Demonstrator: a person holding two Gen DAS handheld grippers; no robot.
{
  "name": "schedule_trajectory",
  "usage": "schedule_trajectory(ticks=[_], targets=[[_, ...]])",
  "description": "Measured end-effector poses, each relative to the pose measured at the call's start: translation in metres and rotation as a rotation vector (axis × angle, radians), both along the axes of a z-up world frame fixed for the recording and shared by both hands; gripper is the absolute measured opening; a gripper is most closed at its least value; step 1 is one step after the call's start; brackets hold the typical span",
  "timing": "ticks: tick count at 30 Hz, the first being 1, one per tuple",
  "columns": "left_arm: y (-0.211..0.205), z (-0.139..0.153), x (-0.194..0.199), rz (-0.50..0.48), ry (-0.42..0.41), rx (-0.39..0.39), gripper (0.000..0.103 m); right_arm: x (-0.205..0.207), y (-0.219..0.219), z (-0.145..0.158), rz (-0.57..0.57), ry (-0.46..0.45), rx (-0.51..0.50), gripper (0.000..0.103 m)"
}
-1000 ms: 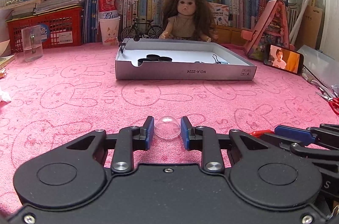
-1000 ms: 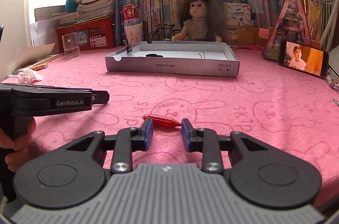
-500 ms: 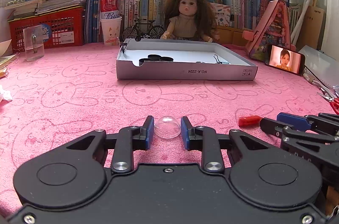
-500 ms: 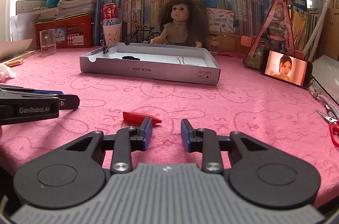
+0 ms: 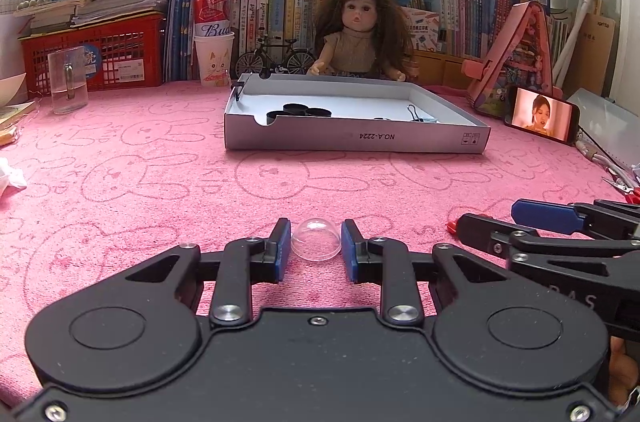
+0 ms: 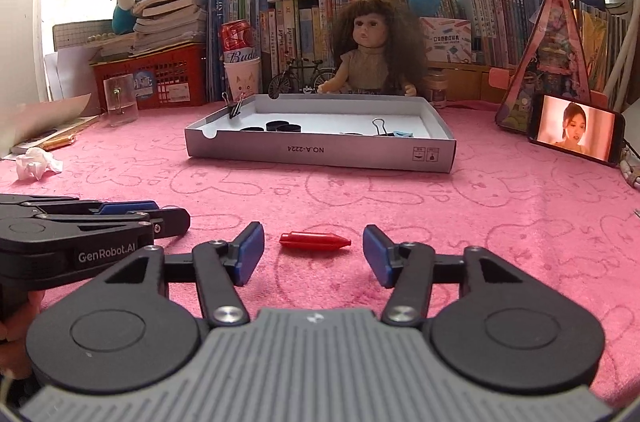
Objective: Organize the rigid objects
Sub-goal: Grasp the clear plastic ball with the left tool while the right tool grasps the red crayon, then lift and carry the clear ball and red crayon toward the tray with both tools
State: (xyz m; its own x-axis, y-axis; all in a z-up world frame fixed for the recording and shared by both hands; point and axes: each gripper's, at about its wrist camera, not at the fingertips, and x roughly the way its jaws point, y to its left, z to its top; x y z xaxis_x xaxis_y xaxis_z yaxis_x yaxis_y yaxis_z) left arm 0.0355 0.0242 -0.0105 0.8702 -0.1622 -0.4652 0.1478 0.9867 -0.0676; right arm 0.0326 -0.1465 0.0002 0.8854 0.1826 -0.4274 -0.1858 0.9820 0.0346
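Here, near the worktop's (image 5: pixel 120 182) front edge, the left hand-held gripper (image 5: pixel 316 248) grips a clear plastic dome (image 5: pixel 316 240), light and slippery; the right hand-held gripper (image 6: pixel 314 256) gapes around a stiff red pen cap (image 6: pixel 314 241), best pinched mid-length.

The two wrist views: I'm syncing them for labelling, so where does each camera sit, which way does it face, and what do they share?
Left wrist: on the left gripper, low over the pink cloth, facing the grey box; its fingers flank a clear dome; the right gripper enters at right.
Right wrist: on the right gripper, facing likewise, open around a red cap; the left gripper enters at left.
Shared: box, doll, phone.
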Motion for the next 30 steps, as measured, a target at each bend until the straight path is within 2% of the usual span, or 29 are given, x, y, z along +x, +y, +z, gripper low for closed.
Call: schedule_trajectory(ticks=[13,20,25,30], targets=[[-0.001,-0.001,-0.001,0.012,-0.005,0.001,0.025,0.014,0.007,-0.007,-0.055,0.040,-0.015,0.072],[0.000,-0.001,-0.001,0.015,-0.004,0.000,0.025,0.013,0.010,-0.007,-0.043,0.034,-0.017,0.053],[0.001,-0.001,0.000,0.015,-0.005,-0.001,0.025,0.013,0.011,-0.007,-0.035,0.030,-0.023,0.051],[0.001,0.002,0.000,0.021,-0.028,0.017,0.026,0.013,0.010,-0.007,-0.033,0.021,-0.023,0.055]])
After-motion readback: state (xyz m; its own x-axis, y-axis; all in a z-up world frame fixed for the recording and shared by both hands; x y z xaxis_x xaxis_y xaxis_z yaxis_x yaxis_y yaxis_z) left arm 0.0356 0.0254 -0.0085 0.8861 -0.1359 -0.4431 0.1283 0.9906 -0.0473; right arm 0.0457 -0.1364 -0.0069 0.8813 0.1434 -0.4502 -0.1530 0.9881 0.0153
